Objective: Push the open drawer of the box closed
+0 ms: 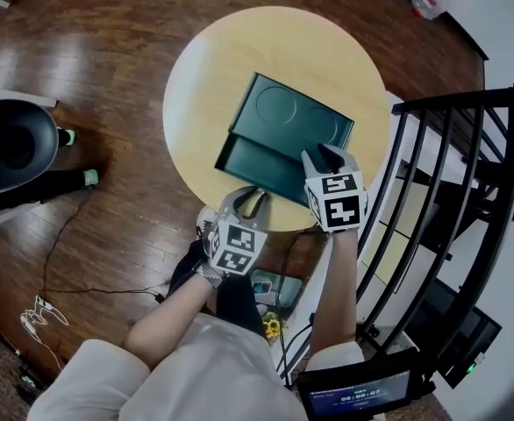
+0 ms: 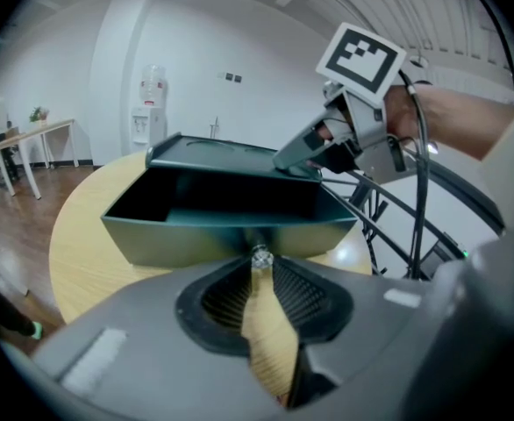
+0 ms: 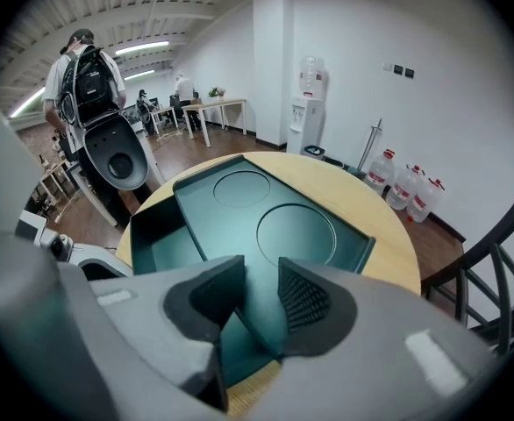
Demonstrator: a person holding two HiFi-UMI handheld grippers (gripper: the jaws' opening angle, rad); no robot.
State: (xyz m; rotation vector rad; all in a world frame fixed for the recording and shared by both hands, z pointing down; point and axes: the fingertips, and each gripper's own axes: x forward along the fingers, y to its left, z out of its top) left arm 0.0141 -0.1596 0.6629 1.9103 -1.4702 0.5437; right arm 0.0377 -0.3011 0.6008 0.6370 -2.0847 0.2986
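Currently working the approach step of the closing push, judging by the layout, with no closing travel showing yet. Locating the box [image 1: 303,117] at the centre of the head view on the round table [image 1: 200,68], with the drawer [image 1: 255,160] standing fully out toward the lower left of the frame and showing an empty interior. Holding the left gripper [image 1: 253,193] at the drawer's front panel, jaws set narrowly apart, with the small knob [image 2: 260,257] sitting right at the fingertips; not confirming any pad pressure on it, so treating the tool as unloaded. Resting the right gripper [image 1: 328,159] on the near right part of the box top, jaws moderately apart and clamping nothing, probably bracing the box against sliding. Calling next, in all likelihood, for a straight push on the front panel along the slide line, toward the upper right of the head view, while keeping downward pressure on the box top and avoiding any skew likely to jam the drawer.
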